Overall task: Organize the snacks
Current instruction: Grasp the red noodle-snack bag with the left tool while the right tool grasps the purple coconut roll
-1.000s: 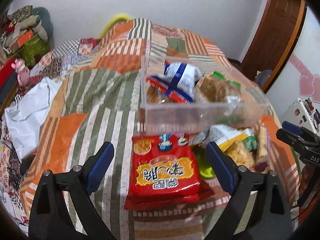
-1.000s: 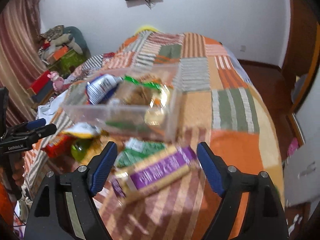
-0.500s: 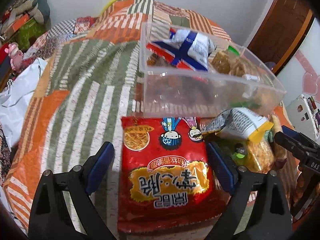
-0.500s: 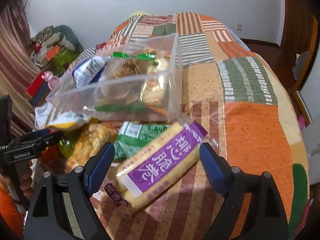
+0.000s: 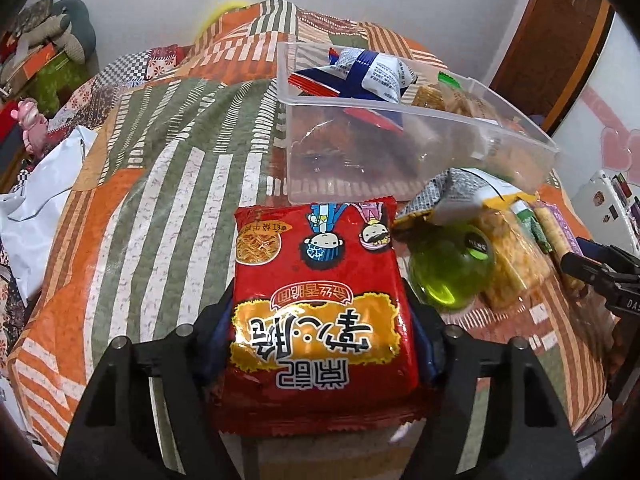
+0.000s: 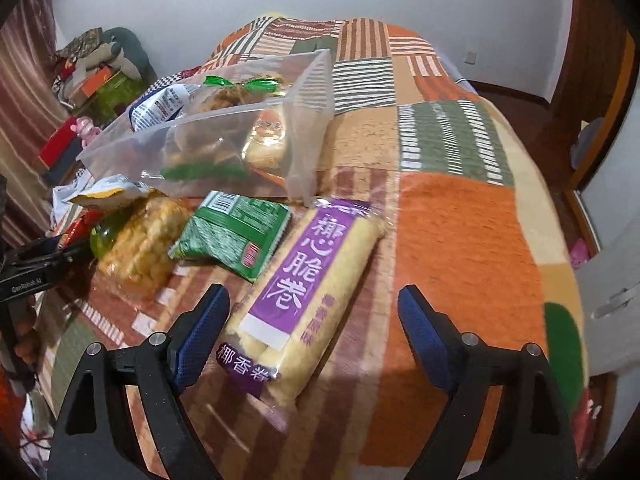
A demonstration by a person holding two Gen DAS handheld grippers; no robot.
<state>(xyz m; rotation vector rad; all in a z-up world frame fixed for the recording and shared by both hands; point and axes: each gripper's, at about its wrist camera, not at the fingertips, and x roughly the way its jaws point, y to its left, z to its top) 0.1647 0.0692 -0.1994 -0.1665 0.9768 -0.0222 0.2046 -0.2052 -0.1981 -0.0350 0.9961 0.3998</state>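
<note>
A bed under an orange, green and striped patchwork quilt is carrying a clear plastic bin, already holding several snack packs whose contents are blurring together behind its frosted wall. Just in front of the bin, a red noodle-snack bag is lying flat, covering the blue pads of the left gripper, whose jaws are closing against the bag's two side edges. Right of the bin, the right gripper is hanging with jaws standing wide and narrowing slightly, a purple-labelled roll pack lying between them, untouched. A green bottle is sitting half hidden beneath neighbouring packets.
</note>
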